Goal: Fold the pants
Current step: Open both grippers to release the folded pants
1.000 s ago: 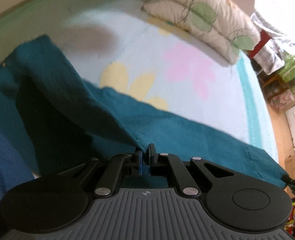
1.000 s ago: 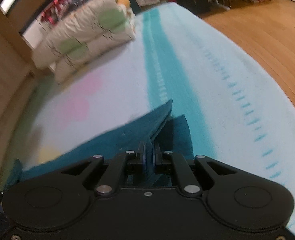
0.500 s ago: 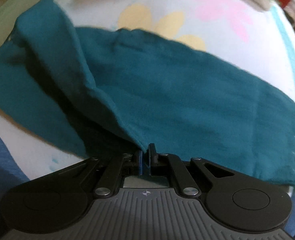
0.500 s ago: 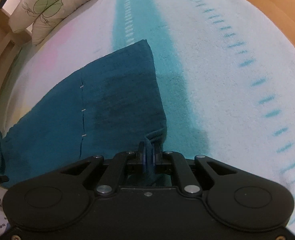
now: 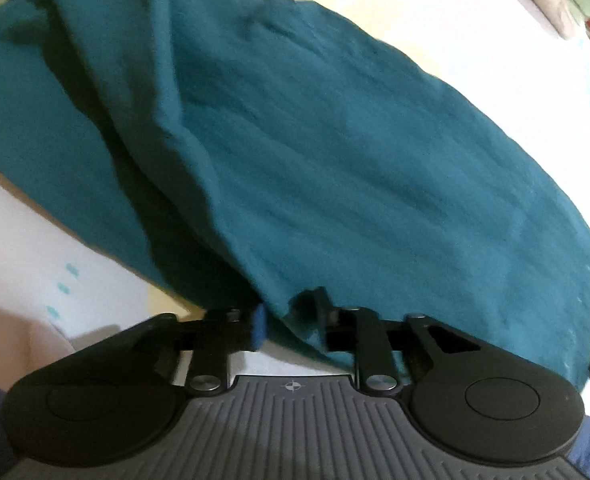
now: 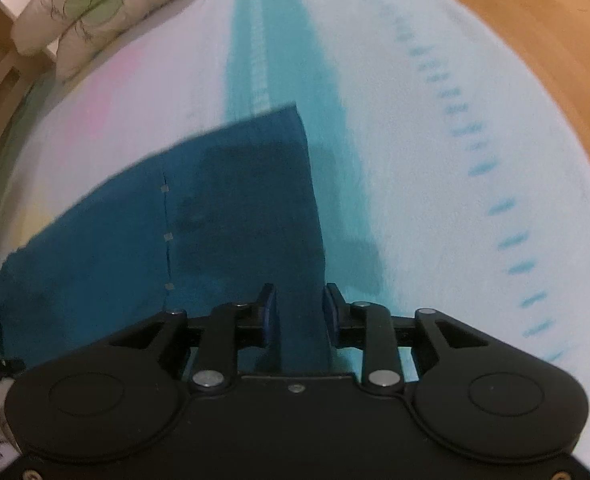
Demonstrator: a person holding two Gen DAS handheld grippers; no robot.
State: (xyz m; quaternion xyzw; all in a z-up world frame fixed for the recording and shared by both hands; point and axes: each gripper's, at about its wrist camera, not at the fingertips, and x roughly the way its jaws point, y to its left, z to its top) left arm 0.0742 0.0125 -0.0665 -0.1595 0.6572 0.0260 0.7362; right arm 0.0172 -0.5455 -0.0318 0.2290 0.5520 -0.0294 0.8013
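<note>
Releasing now: left hand-held gripper (image 5: pixel 289 320) and right hand-held gripper (image 6: pixel 299 312) both spread apart over pants (image 5: pixel 355 152) edge. Best lifted straight clear, leaving folded pants flat on bed (image 6: pixel 435 160), pillows (image 6: pixel 95 8) beyond.

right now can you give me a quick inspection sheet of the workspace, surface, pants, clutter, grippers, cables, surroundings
surface: bedsheet, pale blue with a teal stripe, pink and yellow flower prints.
job's things: teal pants lying folded over lengthwise on the sheet, a loose ridge of cloth at the left end.
clutter: nothing seen on the sheet near the pants.
grippers: left gripper jaws apart, cloth edge lying between them; right gripper jaws apart, a strip of cloth between them, not pinched.
cables: nothing seen.
surroundings: pillows with a leaf print at the head of the bed; wooden floor beside it.
</note>
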